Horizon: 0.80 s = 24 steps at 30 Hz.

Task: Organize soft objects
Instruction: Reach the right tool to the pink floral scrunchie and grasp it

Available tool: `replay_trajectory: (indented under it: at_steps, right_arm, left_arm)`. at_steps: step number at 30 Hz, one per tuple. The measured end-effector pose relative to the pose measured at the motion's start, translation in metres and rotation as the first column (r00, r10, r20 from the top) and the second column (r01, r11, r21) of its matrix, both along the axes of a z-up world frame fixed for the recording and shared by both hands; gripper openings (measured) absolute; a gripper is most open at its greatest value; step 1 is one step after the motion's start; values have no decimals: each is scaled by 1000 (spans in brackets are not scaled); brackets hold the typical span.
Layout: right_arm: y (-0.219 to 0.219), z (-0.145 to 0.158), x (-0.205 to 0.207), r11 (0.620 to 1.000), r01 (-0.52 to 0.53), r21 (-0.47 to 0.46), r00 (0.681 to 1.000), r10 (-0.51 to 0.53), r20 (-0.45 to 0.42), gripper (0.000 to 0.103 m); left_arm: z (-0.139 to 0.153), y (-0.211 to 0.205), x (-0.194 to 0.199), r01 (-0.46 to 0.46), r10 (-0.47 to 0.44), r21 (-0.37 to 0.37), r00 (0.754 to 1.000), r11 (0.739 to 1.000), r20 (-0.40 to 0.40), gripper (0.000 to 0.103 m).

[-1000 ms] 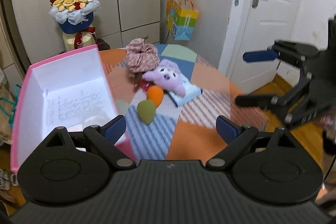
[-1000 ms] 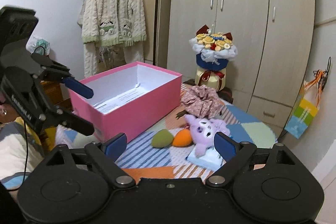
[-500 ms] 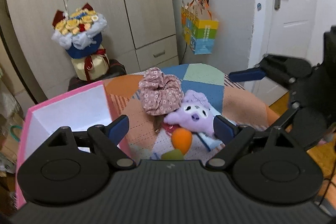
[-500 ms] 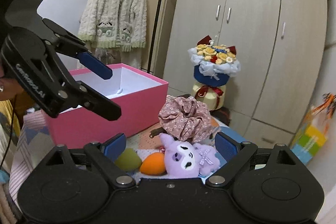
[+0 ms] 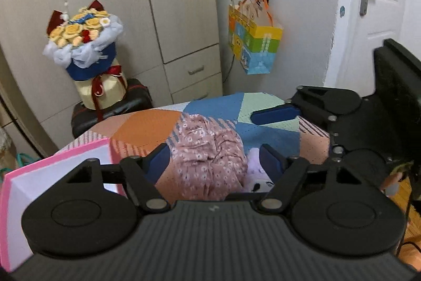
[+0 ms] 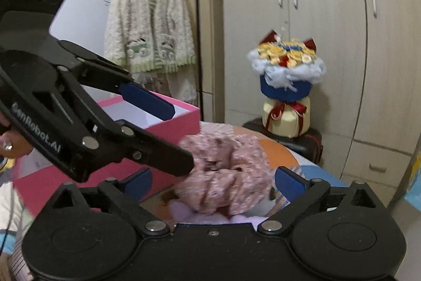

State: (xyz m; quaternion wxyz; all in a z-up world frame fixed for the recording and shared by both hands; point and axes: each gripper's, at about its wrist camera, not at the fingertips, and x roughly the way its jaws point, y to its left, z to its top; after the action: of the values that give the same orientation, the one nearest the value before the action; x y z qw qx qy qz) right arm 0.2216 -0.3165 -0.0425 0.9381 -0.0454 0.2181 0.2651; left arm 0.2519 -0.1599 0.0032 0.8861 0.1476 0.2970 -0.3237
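The floral scrunchie lies on the patchwork cover, just beside the open pink box and partly over a purple plush toy. It is a gathered ring of thin pink printed fabric, puffy and deeply folded; it is judged to compress easily and to need a grip across its bulk rather than at an edge.

The left gripper frames the scrunchie between its blue pads. The jaws are closing, but the pads do not yet press on the fabric. The right gripper also has the scrunchie between its fingers; its jaws are opening and stand wide, touching nothing. Both tools point downward at the same item, so the approach is judged to be a pick, with the box as the probable destination.

The box has rigid pink walls and a white interior. Behind the bed, a bouquet stands on a dark case before beige wardrobe doors.
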Motion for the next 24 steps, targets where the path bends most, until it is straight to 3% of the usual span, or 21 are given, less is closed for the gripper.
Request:
replay_trajectory:
  at_steps: [4,10,15,18,20,24]
  right_arm:
    - [-1,-12,18,1000,-9,-10,999,8,-43,102]
    - [0,-27,35,1000,-16,4,993,17,-118,102]
    - [2,-28,31,999,-30,21,995,32,-90,101]
    - [6,-27,26,999,-33,13,997,34,-69,87]
    - [10,-27,24,1000,-26,1,998,26,-57,72]
    - [22,-25,12,999,-11,-50,1000,10,-14,51]
  left_arm:
    - [-11,-7,10,16,-14,28,999,999,-44,72]
    - [-22,-9,21,9,-4,52,994,999,-106,55]
    - [-26,-9,25,7,-1,43,989,999,-146,37]
    - [-26,-10,23,18,-12,34,987,999,-158,28]
    - [-27,-11,22,23,-17,34,986,999,-166,22]
    - [-25,-10,19,16,-12,28,987,999,-157,21]
